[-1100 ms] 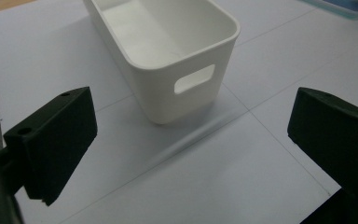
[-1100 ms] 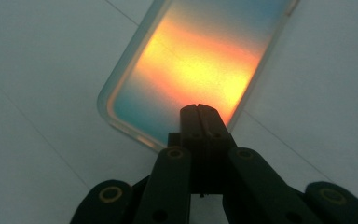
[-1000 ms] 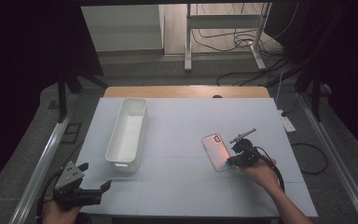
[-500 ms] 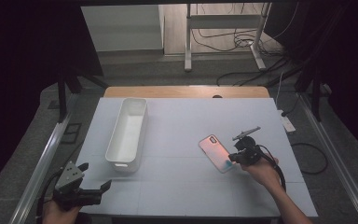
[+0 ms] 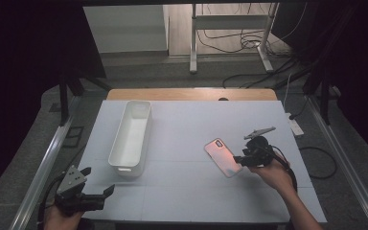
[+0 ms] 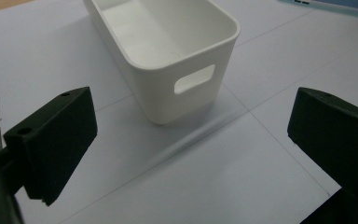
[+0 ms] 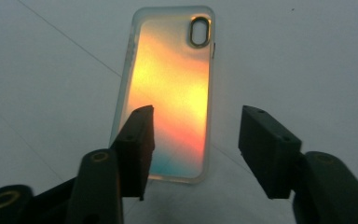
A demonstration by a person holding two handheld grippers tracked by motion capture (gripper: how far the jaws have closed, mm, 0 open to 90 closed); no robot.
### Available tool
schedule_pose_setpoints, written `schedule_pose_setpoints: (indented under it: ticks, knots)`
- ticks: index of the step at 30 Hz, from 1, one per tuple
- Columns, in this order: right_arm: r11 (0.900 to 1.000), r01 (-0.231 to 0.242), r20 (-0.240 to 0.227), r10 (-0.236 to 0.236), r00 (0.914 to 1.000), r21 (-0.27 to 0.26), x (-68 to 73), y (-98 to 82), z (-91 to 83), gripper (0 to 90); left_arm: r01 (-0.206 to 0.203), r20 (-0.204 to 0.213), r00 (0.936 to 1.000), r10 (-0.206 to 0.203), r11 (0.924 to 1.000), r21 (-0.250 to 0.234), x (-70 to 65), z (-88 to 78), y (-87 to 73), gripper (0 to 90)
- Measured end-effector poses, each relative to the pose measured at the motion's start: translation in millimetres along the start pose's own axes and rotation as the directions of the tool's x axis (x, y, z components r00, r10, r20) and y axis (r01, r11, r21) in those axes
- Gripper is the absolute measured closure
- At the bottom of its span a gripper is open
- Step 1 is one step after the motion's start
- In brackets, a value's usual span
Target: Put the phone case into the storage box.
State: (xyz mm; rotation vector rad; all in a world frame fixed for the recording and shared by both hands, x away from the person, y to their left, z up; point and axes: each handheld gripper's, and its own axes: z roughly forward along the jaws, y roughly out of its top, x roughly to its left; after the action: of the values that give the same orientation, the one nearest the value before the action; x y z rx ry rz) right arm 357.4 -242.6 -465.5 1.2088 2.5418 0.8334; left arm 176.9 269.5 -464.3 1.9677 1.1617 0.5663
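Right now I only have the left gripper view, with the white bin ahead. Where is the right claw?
Observer: The right claw is at the near end of the phone case, on the right half of the table.
Operator: Is it gripping the case?
Observer: No. Its jaws have just been opening. The case lies flat, its near end under the gap between them, and the pads are not pressing on it.
Operator: Which face is up?
Observer: The iridescent orange back, with the camera cutout at the far end.
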Motion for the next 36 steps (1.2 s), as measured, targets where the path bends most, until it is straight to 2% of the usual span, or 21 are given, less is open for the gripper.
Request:
schedule_pose_setpoints:
  ticks: [5, 10, 14, 15, 18, 23, 25, 30, 36]
  knots:
    - [1.0, -0.01, 0.024, 0.01, 0.9997, -0.018, -0.5, 4.9, -1.2, 25.3, 0.0, 0.001, 1.0, 0.0, 1.0, 0.0, 0.2, 0.2, 0.1, 2.3]
    - [1.0, -0.003, 0.029, 0.004, 0.9996, -0.031, -3.5, 6.7, -0.3, 20.3, -0.003, 0.002, 1.0, 0.003, 1.0, 0.001, 0.3, 0.7, 0.4, 2.3]
    - [0.999, -0.021, 0.017, 0.022, 0.9996, -0.041, -7.6, 8.7, 0.8, 11.1, -0.003, 0.005, 1.0, 0.003, 1.0, 0.002, 0.4, 1.2, 1.0, 2.3]
    - [0.998, -0.02, 0.028, 0.021, 0.9994, -0.054, -8.4, 9.1, 1.8, 6.7, -0.003, 0.005, 1.0, 0.003, 1.0, 0.002, 0.4, 1.4, 1.1, 2.3]
    - [0.998, -0.01, 0.049, 0.013, 0.9987, -0.066, -10.5, 9.4, 4.3, 0.9, -0.004, 0.007, 1.0, 0.004, 1.0, 0.004, 0.2, 2.0, 1.4, 2.4]
    - [0.997, -0.011, 0.043, 0.014, 0.999, -0.075, -13.3, 8.9, 7.3, 0.0, -0.006, 0.007, 1.0, 0.006, 1.0, 0.003, 0.4, 2.2, 1.5, 2.4]
    - [0.996, -0.028, 0.042, 0.031, 0.9986, -0.082, -15.6, 9.3, 7.4, 0.0, -0.007, 0.006, 1.0, 0.007, 1.0, 0.003, 0.3, 2.1, 1.4, 2.4]
    - [0.995, -0.035, 0.06, 0.041, 0.9973, -0.096, -18.4, 10.0, 9.9, 0.0, -0.009, 0.006, 0.9999, 0.009, 1.0, 0.003, 0.2, 2.1, 1.4, 2.4]
    - [0.998, -0.041, 0.061, 0.043, 0.9972, -0.045, -18.1, 11.5, 16.8, 0.0, -0.012, 0.005, 0.9999, 0.012, 0.9999, 0.002, -0.3, 2.2, 1.4, 2.4]
